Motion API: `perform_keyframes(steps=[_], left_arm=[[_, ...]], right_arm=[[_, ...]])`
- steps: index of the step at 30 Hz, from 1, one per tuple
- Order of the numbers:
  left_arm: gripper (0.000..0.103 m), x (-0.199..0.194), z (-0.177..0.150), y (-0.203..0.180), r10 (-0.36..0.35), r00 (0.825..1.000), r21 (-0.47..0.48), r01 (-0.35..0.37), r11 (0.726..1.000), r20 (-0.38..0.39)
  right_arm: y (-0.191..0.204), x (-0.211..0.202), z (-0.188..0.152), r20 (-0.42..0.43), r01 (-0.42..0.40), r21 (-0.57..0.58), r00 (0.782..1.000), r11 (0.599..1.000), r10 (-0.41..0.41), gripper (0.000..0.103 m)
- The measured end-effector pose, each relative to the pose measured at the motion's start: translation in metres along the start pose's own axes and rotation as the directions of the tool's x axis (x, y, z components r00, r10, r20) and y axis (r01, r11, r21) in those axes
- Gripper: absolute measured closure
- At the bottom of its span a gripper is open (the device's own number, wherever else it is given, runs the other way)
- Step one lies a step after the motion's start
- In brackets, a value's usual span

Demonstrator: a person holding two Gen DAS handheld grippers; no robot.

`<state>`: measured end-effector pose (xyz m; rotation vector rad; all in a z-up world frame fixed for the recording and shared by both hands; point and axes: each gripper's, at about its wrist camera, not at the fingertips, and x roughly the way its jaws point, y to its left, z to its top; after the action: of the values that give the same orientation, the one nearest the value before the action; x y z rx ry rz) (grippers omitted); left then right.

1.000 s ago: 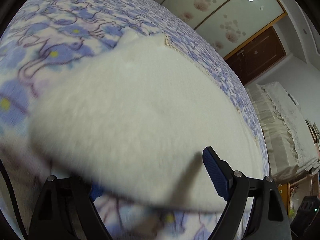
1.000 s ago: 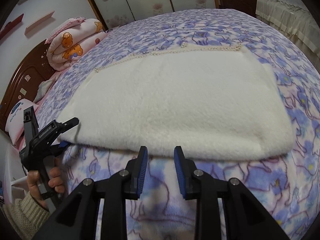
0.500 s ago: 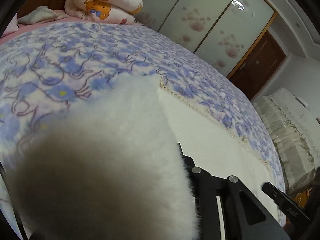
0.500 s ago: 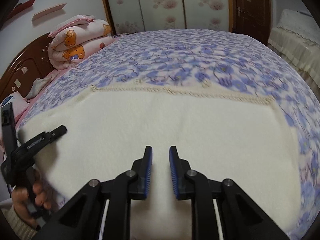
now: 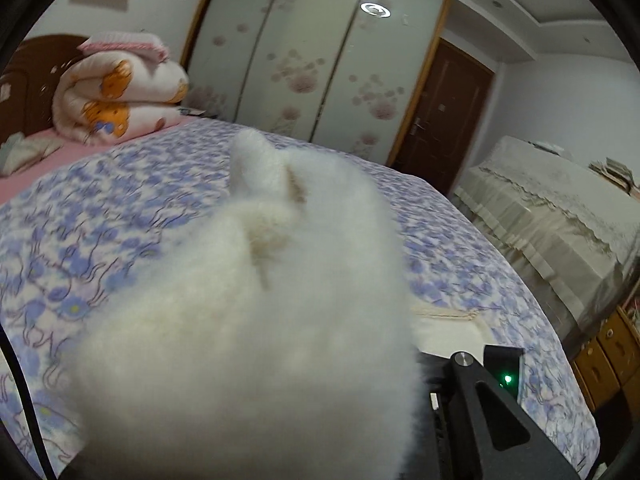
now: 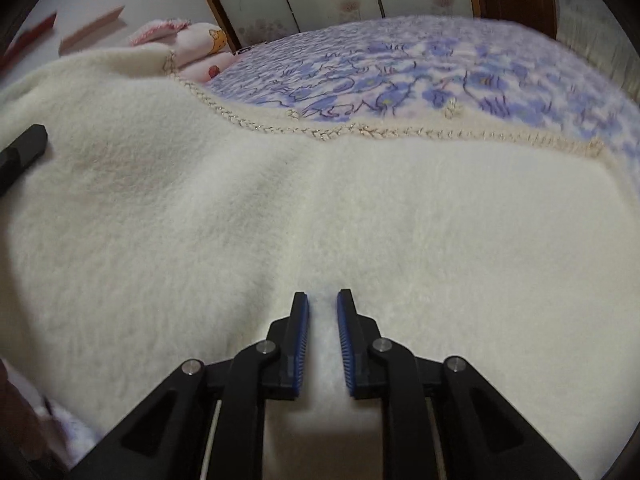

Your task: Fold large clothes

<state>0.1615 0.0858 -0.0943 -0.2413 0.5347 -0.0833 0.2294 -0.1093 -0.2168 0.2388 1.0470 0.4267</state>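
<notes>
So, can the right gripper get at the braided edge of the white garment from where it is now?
Probably yes. The right gripper sits over the white garment, its pads seemingly pinching the fleece. Only flat fleece lies between it and the braided edge; nothing blocks the way, though it must release first.
</notes>
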Motion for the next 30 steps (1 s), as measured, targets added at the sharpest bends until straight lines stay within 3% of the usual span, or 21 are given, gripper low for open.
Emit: perform_keyframes(steps=[3, 6, 9, 14, 17, 19, 20, 24, 26, 30], left_arm=[[0.084, 0.0, 0.007, -0.037, -0.03, 1.0, 0.061, 0.03, 0.998, -0.002], [0.084, 0.009, 0.006, -0.083, -0.074, 0.997, 0.114, 0.077, 0.99, -0.025], [0.084, 0.023, -0.008, -0.126, -0.117, 0.991, 0.146, 0.125, 0.981, -0.058], [0.084, 0.073, -0.072, -0.204, -0.156, 0.974, 0.239, 0.193, 0.952, -0.164], [0.084, 0.114, -0.133, -0.234, -0.076, 0.948, 0.314, 0.178, 0.933, -0.31], [0.084, 0.117, -0.162, -0.249, -0.016, 0.961, 0.429, 0.138, 0.893, -0.275], [0.084, 0.114, -0.165, -0.255, 0.0, 0.965, 0.455, 0.124, 0.882, -0.263], [0.084, 0.108, -0.138, -0.249, -0.067, 0.955, 0.335, 0.167, 0.927, -0.29], [0.084, 0.107, -0.133, -0.253, -0.079, 0.957, 0.339, 0.176, 0.924, -0.281], [0.084, 0.111, -0.154, -0.264, -0.048, 0.951, 0.402, 0.175, 0.899, -0.306]], right_arm=[[-0.025, -0.027, -0.001, -0.012, -0.08, 0.117, 0.997, 0.99, 0.082, 0.092], [-0.056, -0.072, -0.011, 0.029, -0.014, 0.146, 1.0, 0.989, 0.01, 0.092], [-0.092, -0.123, -0.025, 0.094, 0.096, 0.151, 0.989, 0.984, -0.111, 0.092], [-0.154, -0.181, -0.058, 0.117, 0.205, 0.219, 0.965, 0.954, -0.234, 0.091], [-0.182, -0.187, -0.078, 0.083, 0.232, 0.271, 0.961, 0.934, -0.262, 0.091], [-0.196, -0.185, -0.094, 0.054, 0.238, 0.303, 0.962, 0.923, -0.266, 0.091], [-0.2, -0.184, -0.098, 0.044, 0.237, 0.315, 0.964, 0.919, -0.264, 0.091], [-0.209, -0.182, -0.109, 0.05, 0.21, 0.345, 0.969, 0.915, -0.241, 0.091], [-0.21, -0.18, -0.111, 0.062, 0.193, 0.36, 0.971, 0.913, -0.229, 0.091], [-0.209, -0.175, -0.111, 0.056, 0.186, 0.372, 0.973, 0.909, -0.222, 0.091]])
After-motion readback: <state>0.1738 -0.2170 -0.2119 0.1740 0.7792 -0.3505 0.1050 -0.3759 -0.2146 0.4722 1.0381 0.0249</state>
